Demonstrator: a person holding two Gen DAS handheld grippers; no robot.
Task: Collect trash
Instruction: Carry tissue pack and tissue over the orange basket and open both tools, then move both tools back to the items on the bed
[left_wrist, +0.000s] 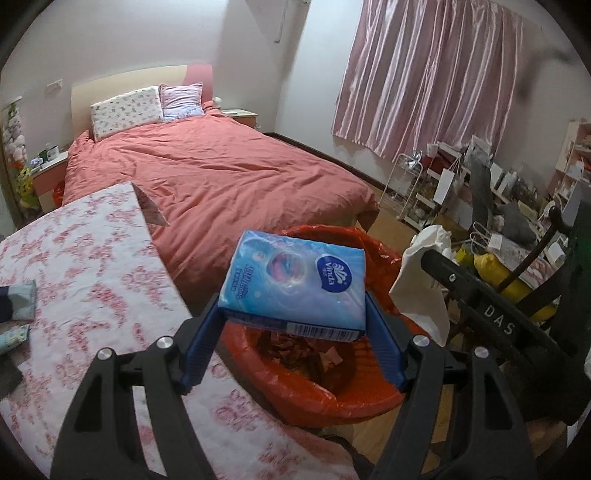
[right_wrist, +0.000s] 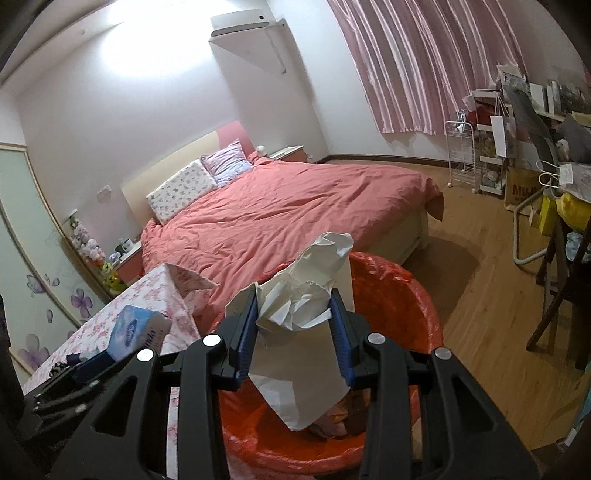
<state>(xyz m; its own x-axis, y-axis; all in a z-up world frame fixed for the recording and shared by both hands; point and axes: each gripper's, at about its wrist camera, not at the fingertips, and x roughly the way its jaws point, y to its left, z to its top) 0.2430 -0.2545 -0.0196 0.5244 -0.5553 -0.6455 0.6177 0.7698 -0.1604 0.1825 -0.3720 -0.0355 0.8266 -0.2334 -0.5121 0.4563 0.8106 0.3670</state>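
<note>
The left gripper (left_wrist: 295, 325) clamps a blue tissue pack (left_wrist: 295, 284) over the orange-lined bin (left_wrist: 325, 398), its long axis running across the jaws, with the floral table (left_wrist: 92, 295) at nine o'clock; the right gripper (right_wrist: 295, 332) pinches crumpled white paper (right_wrist: 299, 306) above the same bin, the bed (right_wrist: 288, 210) at twelve

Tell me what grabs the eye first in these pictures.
A blue tissue pack clamped in the left gripper and crumpled white paper clamped in the right gripper, both over the orange-lined bin. Behind them spreads a coral-covered bed, beneath pink curtains.
</note>
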